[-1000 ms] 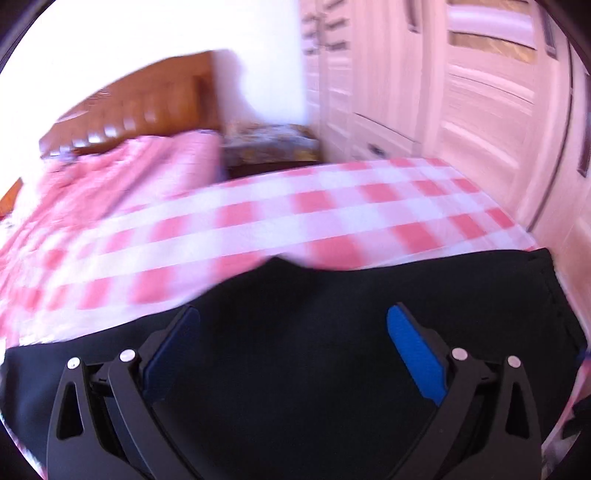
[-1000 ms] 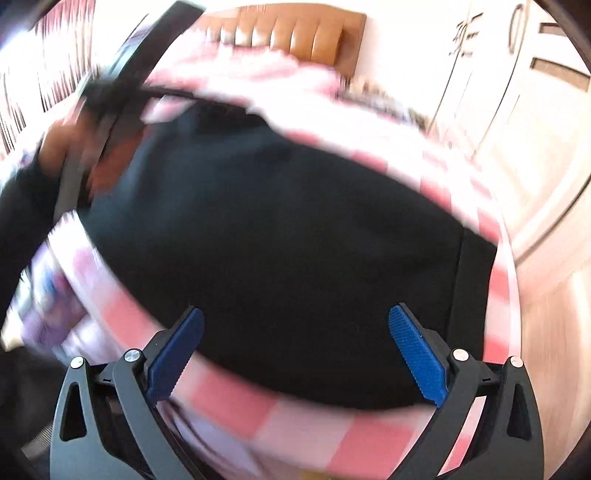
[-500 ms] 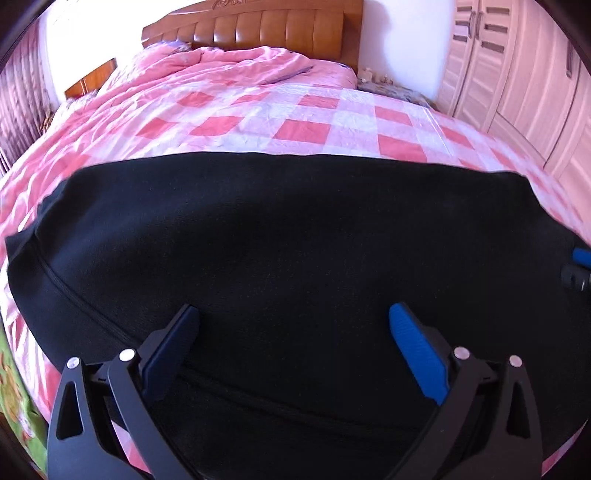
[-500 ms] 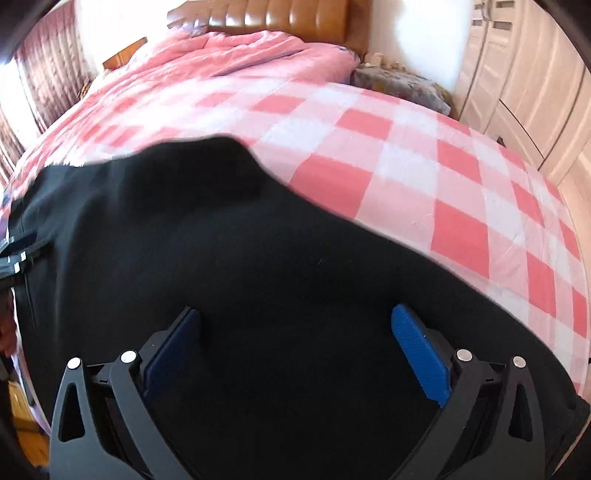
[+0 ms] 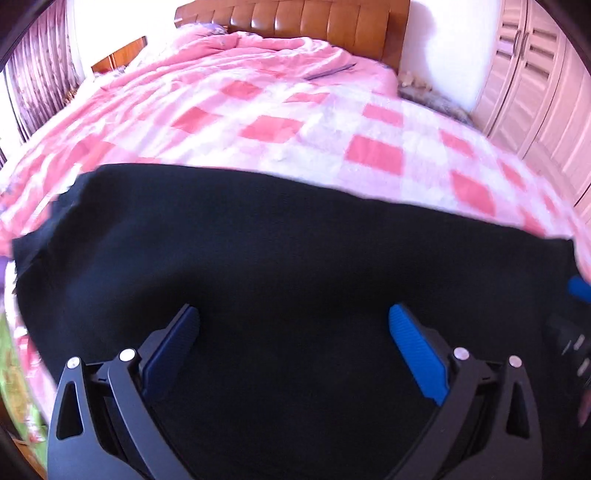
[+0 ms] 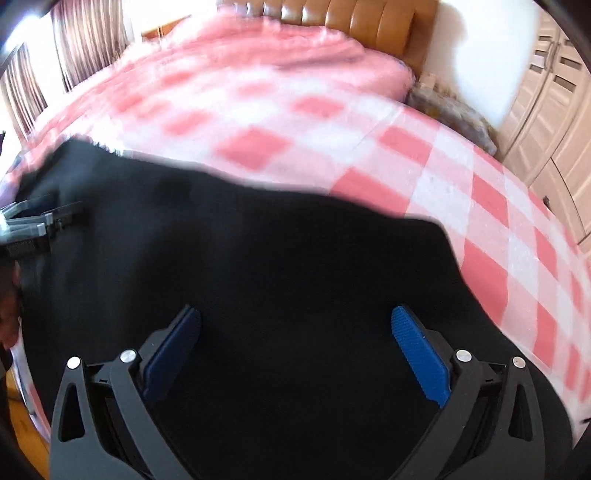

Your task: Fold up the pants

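Observation:
Black pants (image 5: 295, 258) lie spread flat across the near part of a bed with a pink and white checked cover (image 5: 280, 122). My left gripper (image 5: 293, 332) is open and empty, just above the pants near their front edge. My right gripper (image 6: 295, 332) is also open and empty, over the right part of the pants (image 6: 277, 266). The right gripper's blue tip shows at the right edge of the left wrist view (image 5: 580, 288). The left gripper shows at the left edge of the right wrist view (image 6: 33, 221).
A brown padded headboard (image 5: 314, 29) stands at the far end of the bed. Cream wardrobe doors (image 5: 535, 74) line the right side. A cluttered nightstand (image 6: 454, 110) sits between bed and wardrobe. Curtains (image 6: 74, 48) hang at the left.
Both views have swung from blurred sideways angles to face the headboard. Both grippers have stayed open and now hover side by side over the flat pants, slightly further back than half a second ago.

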The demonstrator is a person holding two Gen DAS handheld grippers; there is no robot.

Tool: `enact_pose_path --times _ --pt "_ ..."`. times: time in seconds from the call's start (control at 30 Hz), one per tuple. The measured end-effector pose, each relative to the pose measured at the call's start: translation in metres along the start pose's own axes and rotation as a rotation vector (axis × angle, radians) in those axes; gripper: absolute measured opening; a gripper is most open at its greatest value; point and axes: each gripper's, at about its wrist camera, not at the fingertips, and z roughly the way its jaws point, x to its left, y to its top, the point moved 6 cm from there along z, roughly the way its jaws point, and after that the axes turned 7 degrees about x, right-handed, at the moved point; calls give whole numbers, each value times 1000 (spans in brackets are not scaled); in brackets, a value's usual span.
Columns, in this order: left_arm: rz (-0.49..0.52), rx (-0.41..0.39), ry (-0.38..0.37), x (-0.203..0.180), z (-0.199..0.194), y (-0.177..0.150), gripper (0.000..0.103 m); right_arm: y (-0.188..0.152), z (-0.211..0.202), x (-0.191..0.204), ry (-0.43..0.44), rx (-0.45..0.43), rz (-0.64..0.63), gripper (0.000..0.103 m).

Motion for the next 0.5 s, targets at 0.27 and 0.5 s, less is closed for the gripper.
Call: enact_pose_path --times 0.27,0.5 --pt "-557 -192 -328 170 -52 -21 101 -9 -7 -2 -10 -34 -11 99" --pt "-755 -89 -468 254 -8 -28 88 -3 3 -1 -9 -35 -11 99"
